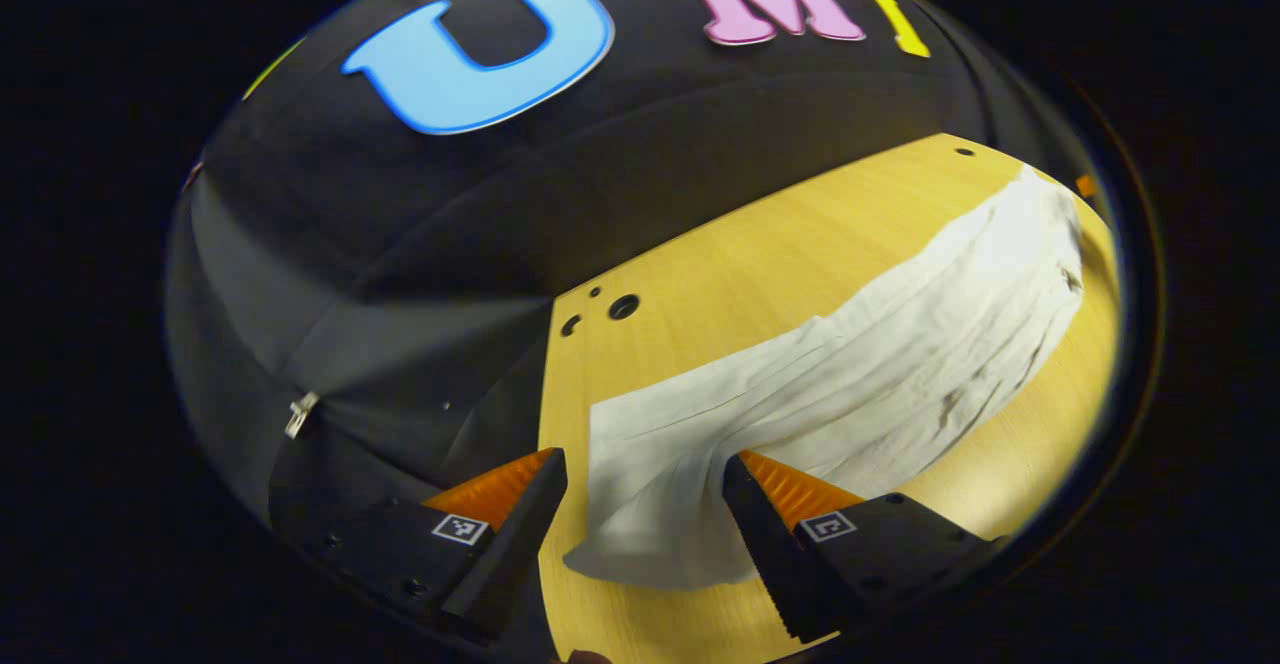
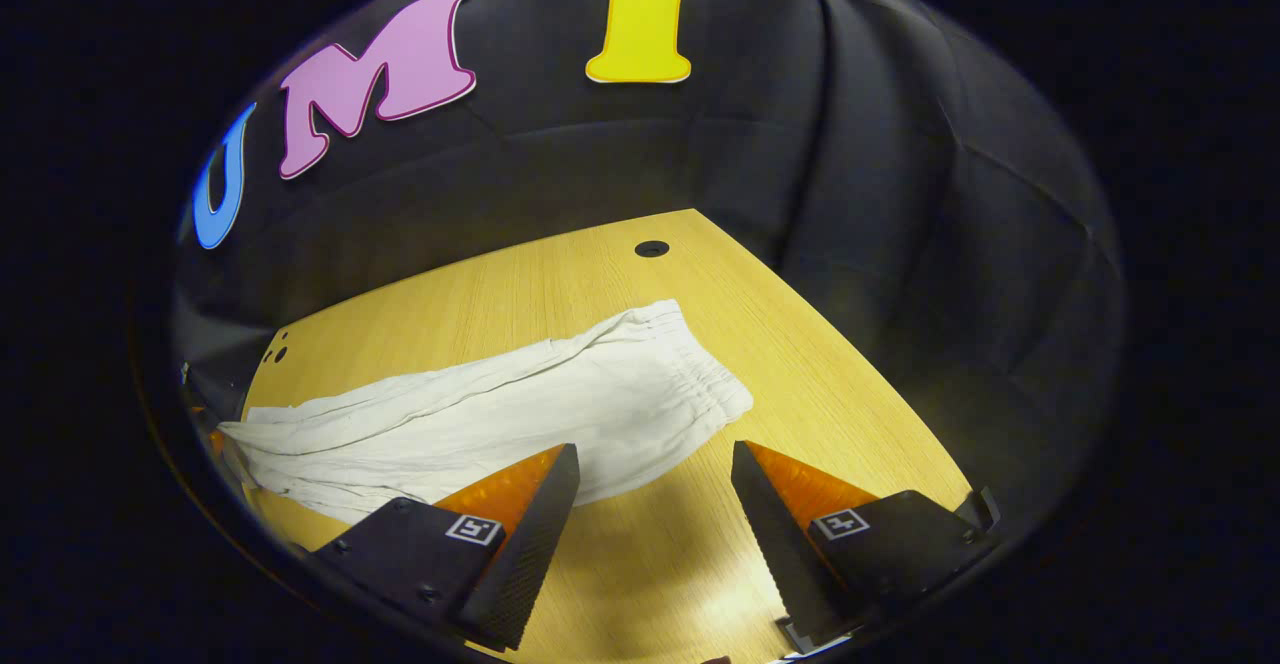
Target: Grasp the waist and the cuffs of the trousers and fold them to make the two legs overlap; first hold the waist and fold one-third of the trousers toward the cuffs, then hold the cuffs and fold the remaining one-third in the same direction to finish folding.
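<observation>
- Black cloth wall is wrapping around the booth behind and beside the counter in both views, creased and folded.
- Wooden counter is carrying everything; light grain, one corner pointing away in the right gripper view, an edge running along the wall in the left gripper view.
- White trousers are lying flat and stretched lengthwise across the counter, wrinkled, not yet folded in thirds.
- Waist, gathered and elasticated, is lying at the end nearer the right hand-held gripper; in the left gripper view it is sitting at the far end.
- Cuffs are lying at the end nearer the left hand-held gripper, the lower edge curling up slightly off the counter.
- Left hand-held gripper is hovering at the cuff end, jaws spread wide, cuff fabric lying in the gap between them; one finger is looking close to the cloth, contact can't be told, no pinch.
- Right hand-held gripper is hovering just beside the trousers near the waist, jaws spread wide, holding nothing; bare counter is showing in the gap, one finger overlapping the trouser edge in view.
- Small round holes are sitting in the counter near the wall edge; a single hole is showing near the far corner in the right gripper view.
- Small metal clip is hanging on the wall cloth in the left gripper view.
</observation>
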